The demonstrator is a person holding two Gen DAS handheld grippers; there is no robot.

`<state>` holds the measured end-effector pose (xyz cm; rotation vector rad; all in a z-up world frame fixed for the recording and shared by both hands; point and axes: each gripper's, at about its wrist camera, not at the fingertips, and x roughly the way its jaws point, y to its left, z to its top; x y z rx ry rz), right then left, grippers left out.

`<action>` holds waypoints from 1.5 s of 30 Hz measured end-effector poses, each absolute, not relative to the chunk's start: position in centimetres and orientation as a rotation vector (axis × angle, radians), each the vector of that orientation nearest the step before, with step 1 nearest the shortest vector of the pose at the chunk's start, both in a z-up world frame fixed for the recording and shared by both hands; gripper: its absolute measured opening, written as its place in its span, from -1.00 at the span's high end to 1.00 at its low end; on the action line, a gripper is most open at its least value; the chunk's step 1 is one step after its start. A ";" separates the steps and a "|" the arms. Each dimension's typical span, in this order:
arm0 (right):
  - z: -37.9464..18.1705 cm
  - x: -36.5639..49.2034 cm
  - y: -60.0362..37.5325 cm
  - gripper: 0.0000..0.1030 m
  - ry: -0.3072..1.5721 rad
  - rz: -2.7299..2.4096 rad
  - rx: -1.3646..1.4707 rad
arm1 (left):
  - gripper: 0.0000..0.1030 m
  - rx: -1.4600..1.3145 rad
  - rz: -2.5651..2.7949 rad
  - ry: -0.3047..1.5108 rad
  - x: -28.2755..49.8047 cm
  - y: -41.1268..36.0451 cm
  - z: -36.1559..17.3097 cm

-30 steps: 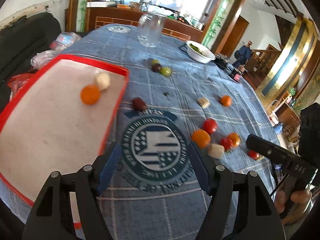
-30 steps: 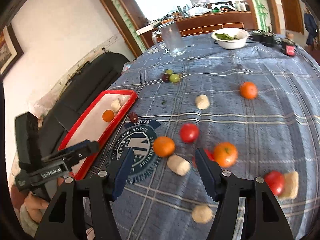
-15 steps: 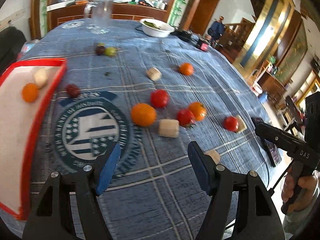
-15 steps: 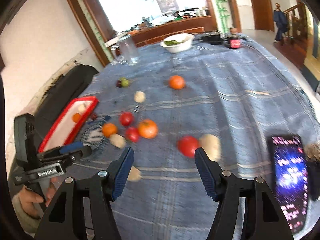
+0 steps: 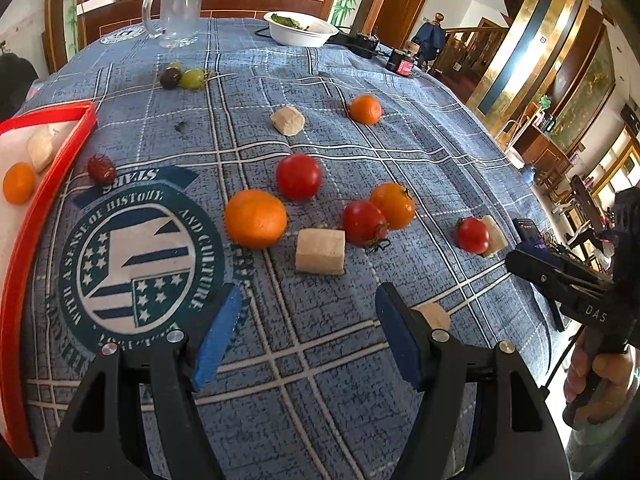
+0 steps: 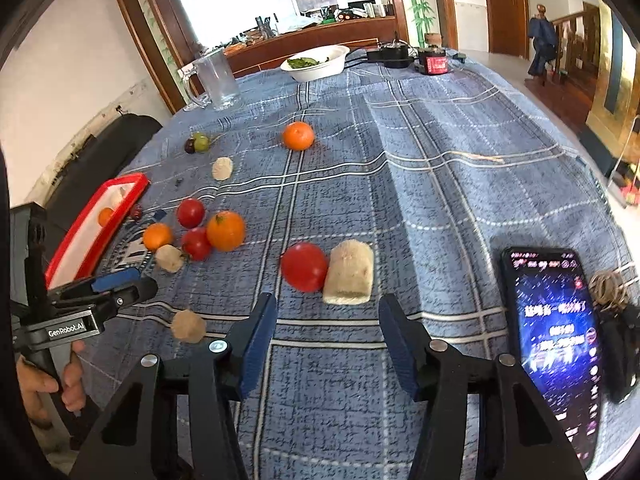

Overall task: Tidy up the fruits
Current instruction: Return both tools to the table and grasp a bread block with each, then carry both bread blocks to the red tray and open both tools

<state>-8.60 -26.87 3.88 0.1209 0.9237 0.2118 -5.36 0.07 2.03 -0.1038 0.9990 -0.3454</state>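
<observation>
While both grippers hover, fingers wide and empty:
right gripper (image 6: 326,324) could nudge tomato (image 6: 303,266) ahead, rolling it off.

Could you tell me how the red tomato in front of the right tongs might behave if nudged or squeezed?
The red tomato looks round and glossy, so it would probably roll and may slip between flat pads. It touches the pale cylinder, which might block rolling that way.
</observation>
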 end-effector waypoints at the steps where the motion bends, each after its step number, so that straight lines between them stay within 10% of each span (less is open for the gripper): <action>1: 4.0 -8.6 -26.7 -0.06 0.919 0.214 0.110 | -0.34 -0.099 -0.349 0.999 -5.2 -0.2 2.0; 9: 2.5 -7.4 -26.3 -0.04 0.978 0.194 0.047 | -0.32 -0.061 -0.344 0.991 -4.5 -1.2 1.4; 23: 1.6 -5.6 -25.9 0.35 0.963 0.178 -0.005 | 0.49 0.009 -0.332 0.945 -3.4 -2.2 1.2; 45: 5.7 -7.7 -26.8 0.36 0.879 0.209 0.113 | 0.52 -0.101 -0.369 0.900 -6.3 0.9 3.5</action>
